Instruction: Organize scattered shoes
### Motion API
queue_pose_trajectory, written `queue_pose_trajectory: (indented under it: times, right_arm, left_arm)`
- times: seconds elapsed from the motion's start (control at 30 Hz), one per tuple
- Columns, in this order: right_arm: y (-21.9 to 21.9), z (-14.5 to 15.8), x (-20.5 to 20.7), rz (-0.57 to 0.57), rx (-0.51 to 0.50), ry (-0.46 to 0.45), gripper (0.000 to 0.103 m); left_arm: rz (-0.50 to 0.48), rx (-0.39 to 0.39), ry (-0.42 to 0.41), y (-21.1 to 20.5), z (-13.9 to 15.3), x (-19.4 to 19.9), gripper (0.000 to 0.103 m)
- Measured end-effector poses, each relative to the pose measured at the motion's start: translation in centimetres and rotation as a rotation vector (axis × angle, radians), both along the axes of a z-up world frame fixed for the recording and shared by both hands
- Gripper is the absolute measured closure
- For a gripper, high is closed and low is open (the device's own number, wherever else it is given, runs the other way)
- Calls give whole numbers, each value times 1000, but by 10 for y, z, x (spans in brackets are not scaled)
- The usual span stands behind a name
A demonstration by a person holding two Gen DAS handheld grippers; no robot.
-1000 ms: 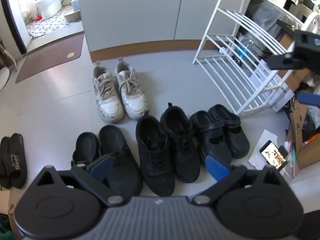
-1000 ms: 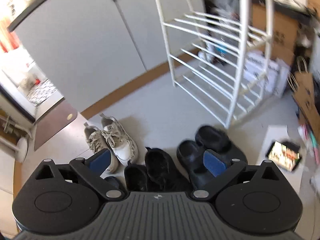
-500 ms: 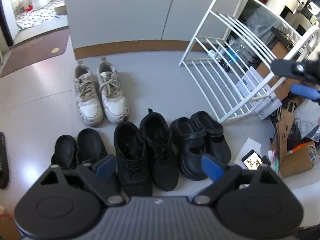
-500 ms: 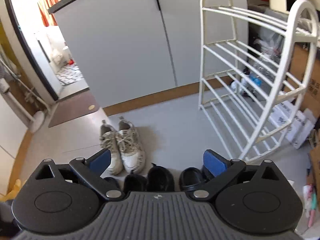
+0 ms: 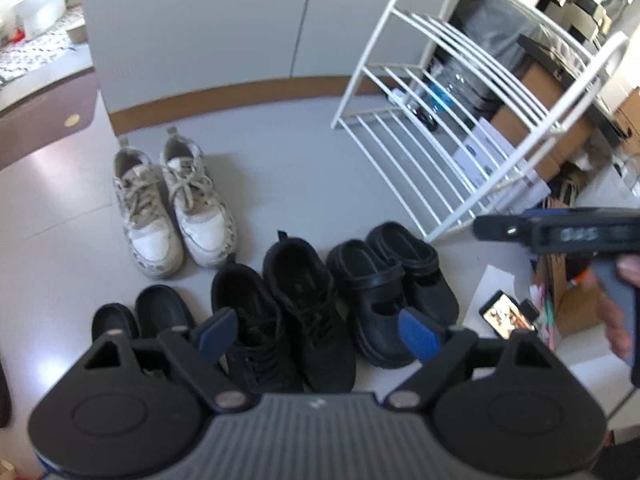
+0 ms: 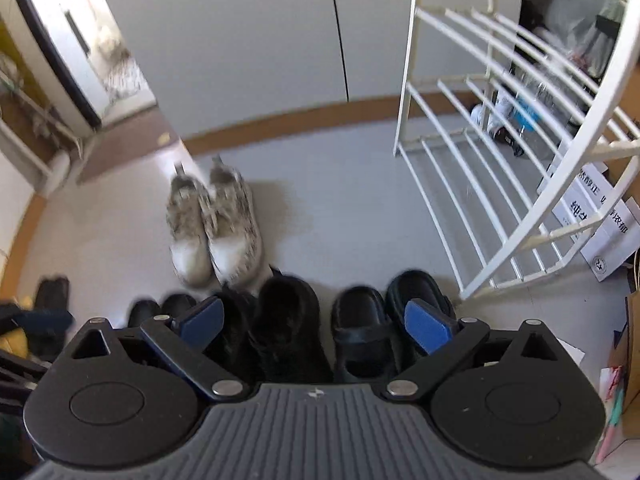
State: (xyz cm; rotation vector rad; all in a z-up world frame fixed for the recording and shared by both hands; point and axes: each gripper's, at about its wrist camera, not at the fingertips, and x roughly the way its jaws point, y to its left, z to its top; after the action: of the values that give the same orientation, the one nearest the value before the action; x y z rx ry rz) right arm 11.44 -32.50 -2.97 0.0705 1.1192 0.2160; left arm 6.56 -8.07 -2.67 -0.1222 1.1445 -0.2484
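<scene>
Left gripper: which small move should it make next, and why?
Probably lower the left gripper onto the black sneakers. Its jaws are closing with nothing between them, the sneakers lie right below, and the white rack has no shoes yet.

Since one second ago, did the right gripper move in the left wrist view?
Yes. The right gripper has come down past the white shoe rack, toward the black strap shoes.

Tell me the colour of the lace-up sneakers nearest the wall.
Off-white with beige laces, the sneakers look scuffed; clearest in the left wrist view.
</scene>
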Motion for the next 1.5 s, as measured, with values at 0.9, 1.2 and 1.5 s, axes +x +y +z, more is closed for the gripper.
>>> queue_pose_trajectory:
  times: [0.9,1.2,1.5]
  right_arm:
    - [-20,-155,35,45,-102,242,12]
    - [-25,-196,38,-93,-101,185,12]
    - [-24,-206,38,-70,-10,182,11]
  left_arm:
    - [28,-57,57,36,-20,20,14]
    - [53,-54,79,61,-22,27,14]
    - [76,-73,54,77,-11,36,13]
